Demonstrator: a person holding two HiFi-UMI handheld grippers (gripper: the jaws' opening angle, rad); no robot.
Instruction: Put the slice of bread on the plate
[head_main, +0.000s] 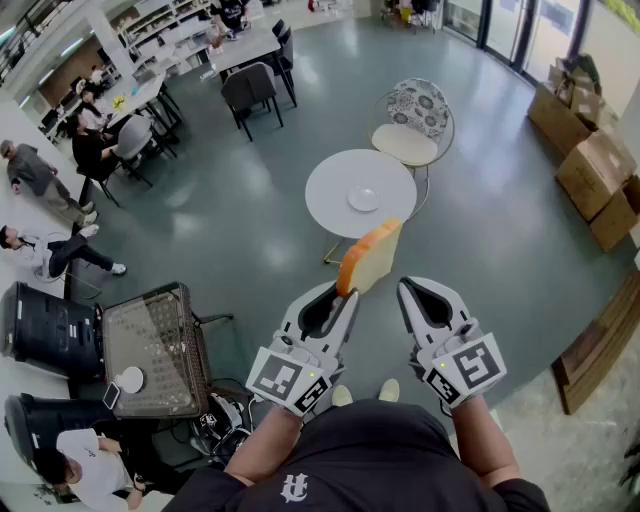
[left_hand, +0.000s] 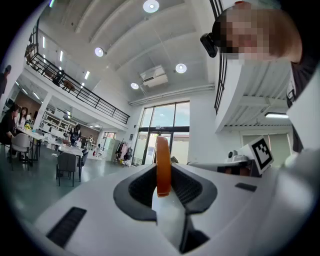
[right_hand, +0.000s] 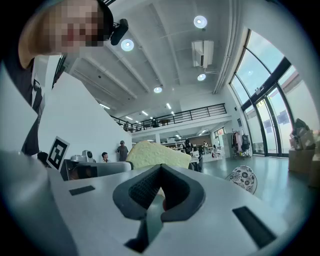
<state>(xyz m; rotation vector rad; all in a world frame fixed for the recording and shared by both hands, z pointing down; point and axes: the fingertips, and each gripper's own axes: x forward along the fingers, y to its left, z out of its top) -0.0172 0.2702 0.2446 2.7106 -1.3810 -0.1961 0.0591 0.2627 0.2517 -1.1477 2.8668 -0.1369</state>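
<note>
Golden-crusted slice of bread clamped in the left gripper, up in the air, well short of the plate on the round table (right gripper pinched together, empty). Carrying step, I'd say; next comes closing on the table and lowering gently.

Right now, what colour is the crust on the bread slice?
Orange-brown, around a pale yellow face. The bread slice shows best in the head view.

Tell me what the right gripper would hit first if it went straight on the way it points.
Probably the slice of bread, held in the left gripper: in the right gripper view it sits just beyond the shut jaws of the right gripper. Depth is unclear, so it might pass beside it.
</note>
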